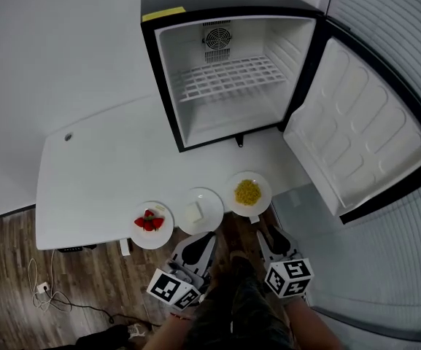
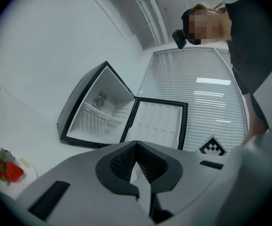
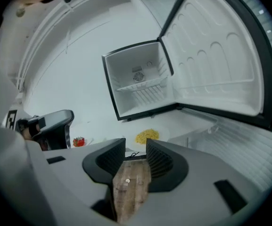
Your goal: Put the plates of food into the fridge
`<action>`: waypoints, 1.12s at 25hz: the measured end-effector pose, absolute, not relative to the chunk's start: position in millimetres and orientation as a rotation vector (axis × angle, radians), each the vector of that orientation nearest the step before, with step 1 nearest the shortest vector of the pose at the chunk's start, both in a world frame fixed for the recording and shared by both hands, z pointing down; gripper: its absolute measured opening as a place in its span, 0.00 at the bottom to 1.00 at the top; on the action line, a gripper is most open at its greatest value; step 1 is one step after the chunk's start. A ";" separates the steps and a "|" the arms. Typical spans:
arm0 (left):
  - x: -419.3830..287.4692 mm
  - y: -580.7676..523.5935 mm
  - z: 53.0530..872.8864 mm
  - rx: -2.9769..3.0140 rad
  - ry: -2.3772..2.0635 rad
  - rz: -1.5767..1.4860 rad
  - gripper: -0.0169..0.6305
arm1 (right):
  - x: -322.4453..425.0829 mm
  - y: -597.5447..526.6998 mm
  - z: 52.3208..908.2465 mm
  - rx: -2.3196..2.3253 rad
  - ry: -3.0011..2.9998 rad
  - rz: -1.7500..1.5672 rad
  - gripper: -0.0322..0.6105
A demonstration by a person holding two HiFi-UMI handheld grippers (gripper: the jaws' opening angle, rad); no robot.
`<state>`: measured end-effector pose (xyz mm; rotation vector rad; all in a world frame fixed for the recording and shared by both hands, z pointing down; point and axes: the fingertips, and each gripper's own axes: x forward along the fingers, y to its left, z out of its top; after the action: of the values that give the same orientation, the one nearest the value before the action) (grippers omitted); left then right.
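Along the table (image 1: 93, 173) edge, three plates (image 1: 211, 200) line up left-right; left claw (image 2: 136, 145) closed, right claw (image 3: 136, 148) parted, both empty.

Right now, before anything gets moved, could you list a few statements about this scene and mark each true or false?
1. The fridge has its door open. True.
2. Three plates sit on the white table: the strawberry plate, the middle plate and the yellow-food plate. True.
3. The strawberries are already inside the fridge. False: its wire shelf is bare and the strawberry plate is on the table.
4. The right gripper has its jaws clamped on the yellow-food plate. False: the jaws stand apart with nothing between them.
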<state>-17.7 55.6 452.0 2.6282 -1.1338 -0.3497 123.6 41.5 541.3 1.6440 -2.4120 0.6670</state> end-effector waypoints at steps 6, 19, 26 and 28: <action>-12.2 44.3 467.0 2.597 -1.130 -0.341 0.04 | 139.9 0.3 577.4 1.746 -2.365 1.067 0.27; -4.0 23.6 481.5 2.572 -1.143 -0.318 0.04 | 140.2 -46.8 614.8 1.811 -2.313 1.663 0.27; -7.7 15.8 481.8 2.561 -1.152 -0.329 0.04 | 137.2 -46.5 614.3 1.803 -2.319 1.887 0.16; -7.8 13.1 479.9 2.562 -1.153 -0.338 0.04 | 138.3 -45.8 612.7 1.806 -2.315 2.003 0.13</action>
<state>-7.8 13.1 479.9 2.5624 -1.1527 -0.3375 138.3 -45.8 612.7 1.8061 -2.3155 2.0028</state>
